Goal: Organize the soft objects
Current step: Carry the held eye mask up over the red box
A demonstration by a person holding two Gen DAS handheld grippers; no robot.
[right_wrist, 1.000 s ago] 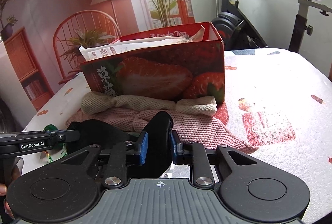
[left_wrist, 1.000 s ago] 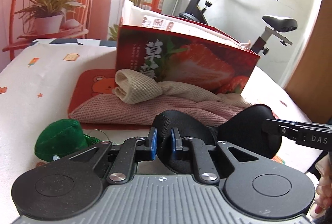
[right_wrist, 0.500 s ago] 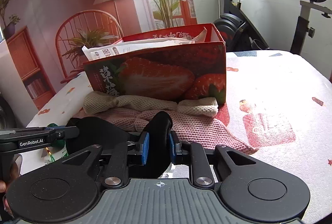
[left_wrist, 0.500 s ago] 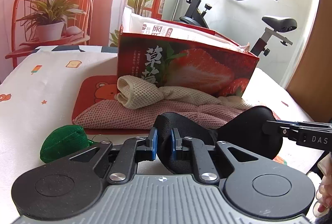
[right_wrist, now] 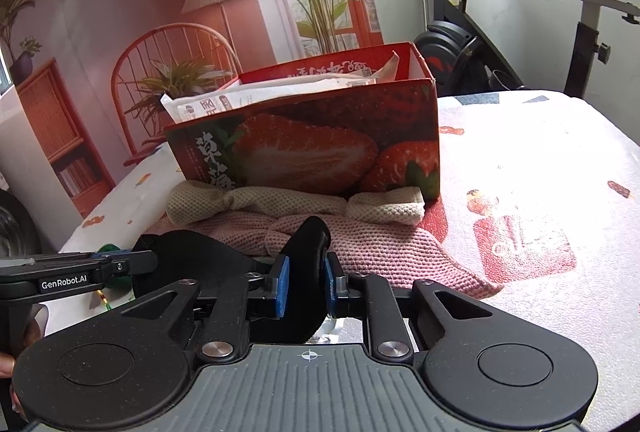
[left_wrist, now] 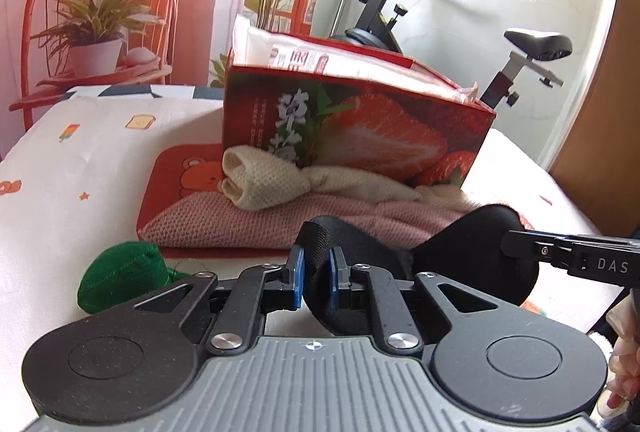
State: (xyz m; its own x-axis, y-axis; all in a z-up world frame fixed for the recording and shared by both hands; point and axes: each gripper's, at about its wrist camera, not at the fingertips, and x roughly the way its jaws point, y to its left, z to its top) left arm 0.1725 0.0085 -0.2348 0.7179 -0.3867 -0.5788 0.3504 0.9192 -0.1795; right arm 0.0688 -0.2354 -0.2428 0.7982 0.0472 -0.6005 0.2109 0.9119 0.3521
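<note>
A black padded eye mask [left_wrist: 480, 256] hangs just above the table, stretched between both grippers. My left gripper [left_wrist: 316, 272] is shut on one folded end of it. My right gripper [right_wrist: 306, 280] has the other end of the mask [right_wrist: 200, 256] between its blue pads, which press on it as the jaws keep closing. Behind the mask, a pink knitted cloth [left_wrist: 260, 228] lies flat with a rolled cream cloth [left_wrist: 264, 179] on top. A green plush thing [left_wrist: 120, 276] sits on the table at the left.
A red strawberry box [left_wrist: 360, 127] with white packets inside stands right behind the cloths. A red bear mat [left_wrist: 180, 167] lies under the pink cloth. The patterned tablecloth [right_wrist: 540, 171] spreads out to the right. An exercise bike [right_wrist: 592, 11] stands beyond the table.
The right gripper's pads have drawn a little closer together on the black mask. Both hands and the cloths stay where they were.
</note>
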